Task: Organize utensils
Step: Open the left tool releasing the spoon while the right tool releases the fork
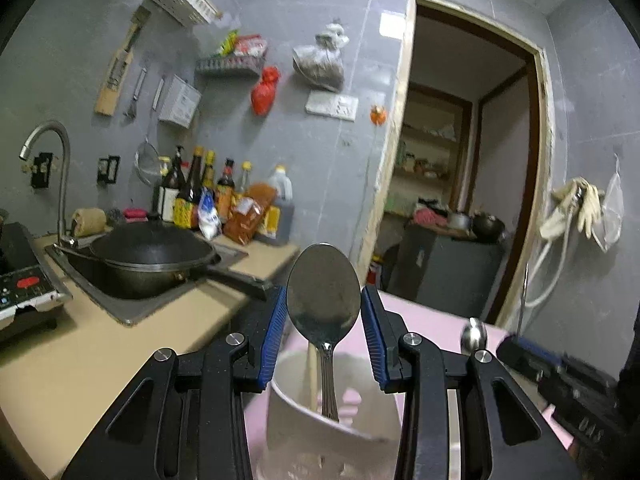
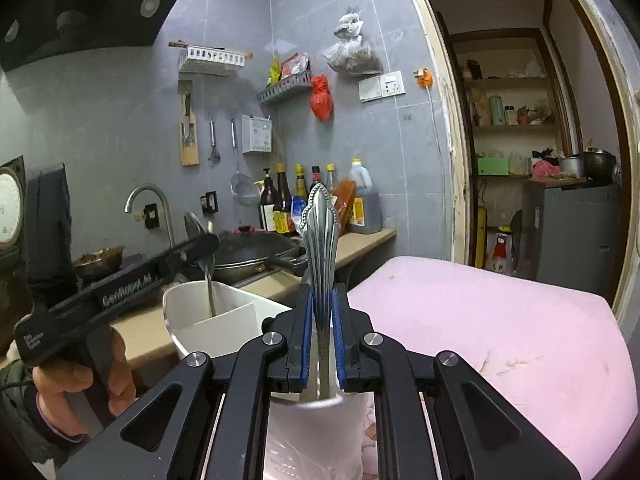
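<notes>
Left gripper (image 1: pixel 324 334) jaws apart around spoon (image 1: pixel 324 300) standing in white holder (image 1: pixel 332 412). Right gripper (image 2: pixel 322 340) clamped on ornate utensil handle (image 2: pixel 320 240). Pink surface (image 2: pixel 500 328) beside tan counter (image 1: pixel 80 344); grey tiled walls (image 1: pixel 352 168).

Dim, even indoor light with a cool grey cast. Both fisheye views bend straight lines strongly, and black vignette fills the corners. Soft glare sits on the spoon bowl (image 1: pixel 324 292). The near white holder (image 1: pixel 332 412) is blurred; soft shadows lie on the wall.
</notes>
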A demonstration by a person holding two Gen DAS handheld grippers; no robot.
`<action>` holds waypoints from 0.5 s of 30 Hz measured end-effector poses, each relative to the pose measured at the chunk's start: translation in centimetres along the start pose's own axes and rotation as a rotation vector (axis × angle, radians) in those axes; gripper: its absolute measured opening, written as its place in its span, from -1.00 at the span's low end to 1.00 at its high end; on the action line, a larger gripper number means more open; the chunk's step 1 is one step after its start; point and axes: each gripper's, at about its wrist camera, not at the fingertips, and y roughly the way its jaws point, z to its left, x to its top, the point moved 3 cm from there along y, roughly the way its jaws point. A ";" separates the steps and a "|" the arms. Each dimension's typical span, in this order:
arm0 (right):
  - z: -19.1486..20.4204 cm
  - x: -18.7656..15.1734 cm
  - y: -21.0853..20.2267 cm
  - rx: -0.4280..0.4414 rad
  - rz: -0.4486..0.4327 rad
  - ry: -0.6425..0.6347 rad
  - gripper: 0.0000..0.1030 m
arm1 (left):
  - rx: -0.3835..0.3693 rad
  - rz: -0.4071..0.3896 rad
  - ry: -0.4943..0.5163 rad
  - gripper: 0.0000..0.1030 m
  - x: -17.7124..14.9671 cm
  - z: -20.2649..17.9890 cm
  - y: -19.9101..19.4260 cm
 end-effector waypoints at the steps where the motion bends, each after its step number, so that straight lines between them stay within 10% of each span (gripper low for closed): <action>1: 0.0 0.0 0.0 0.005 0.004 0.006 -0.83 | -0.008 0.014 0.000 -0.36 -0.2 0.0 0.0; 11: -0.3 1.5 -1.6 0.016 -0.047 0.029 -0.51 | -0.074 0.086 -0.012 -0.17 0.1 -1.0 -1.3; 15: -0.8 2.4 -3.0 0.002 -0.083 0.040 0.05 | -0.093 0.071 0.021 -0.04 0.8 -2.5 -2.5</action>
